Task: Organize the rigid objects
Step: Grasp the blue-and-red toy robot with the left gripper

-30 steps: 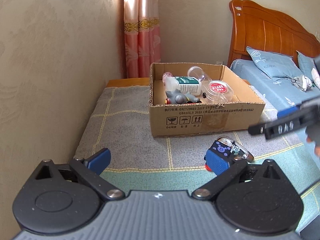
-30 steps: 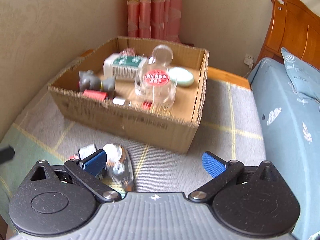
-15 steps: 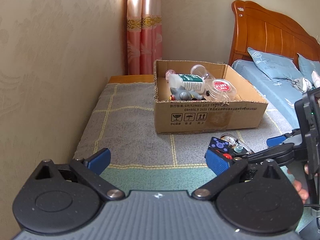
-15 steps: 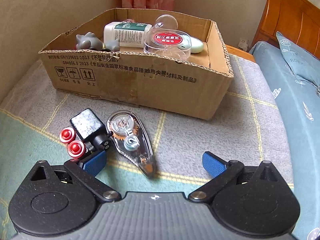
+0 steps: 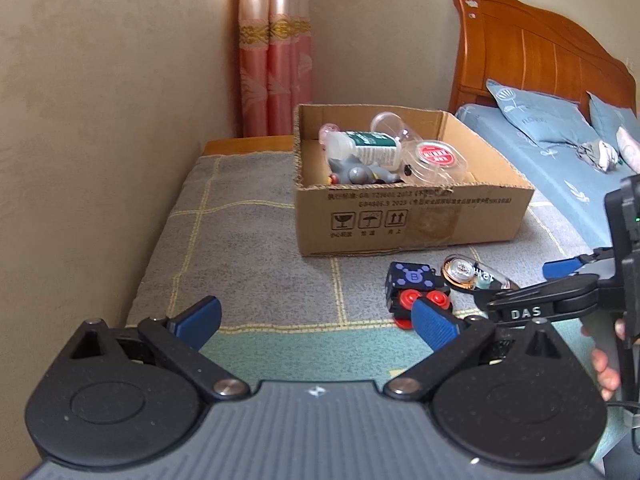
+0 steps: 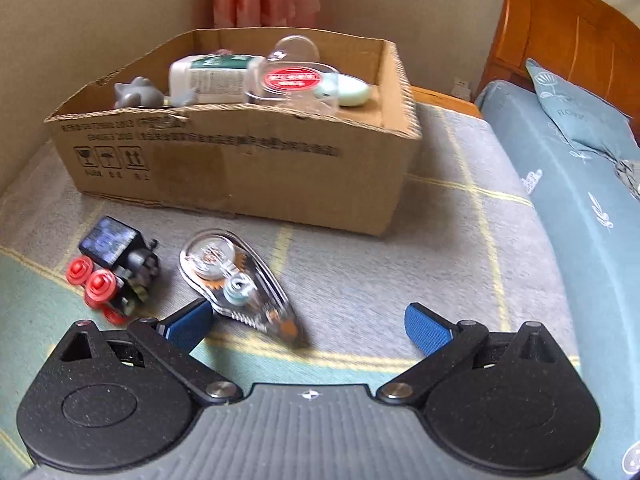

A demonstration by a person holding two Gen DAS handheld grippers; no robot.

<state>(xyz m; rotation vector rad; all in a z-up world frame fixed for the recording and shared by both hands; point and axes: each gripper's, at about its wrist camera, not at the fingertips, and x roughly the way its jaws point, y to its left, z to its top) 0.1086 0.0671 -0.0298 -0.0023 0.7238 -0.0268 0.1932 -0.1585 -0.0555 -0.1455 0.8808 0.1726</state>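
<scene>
Both grippers spread wide, empty: right gripper (image 6: 308,326) low over correction tape dispenser (image 6: 236,284), left gripper (image 5: 316,322) idle. Mid-pickup; next probably needs centring and pinching, then into cardboard box (image 6: 240,168).

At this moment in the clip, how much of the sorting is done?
Mostly done: the cardboard box already holds a white bottle, a grey toy and a clear red-labelled container. In hand: nothing; the right gripper is open near the correction tape dispenser, and the left gripper is open too. Left: the dispenser and the red-wheeled toy.
</scene>
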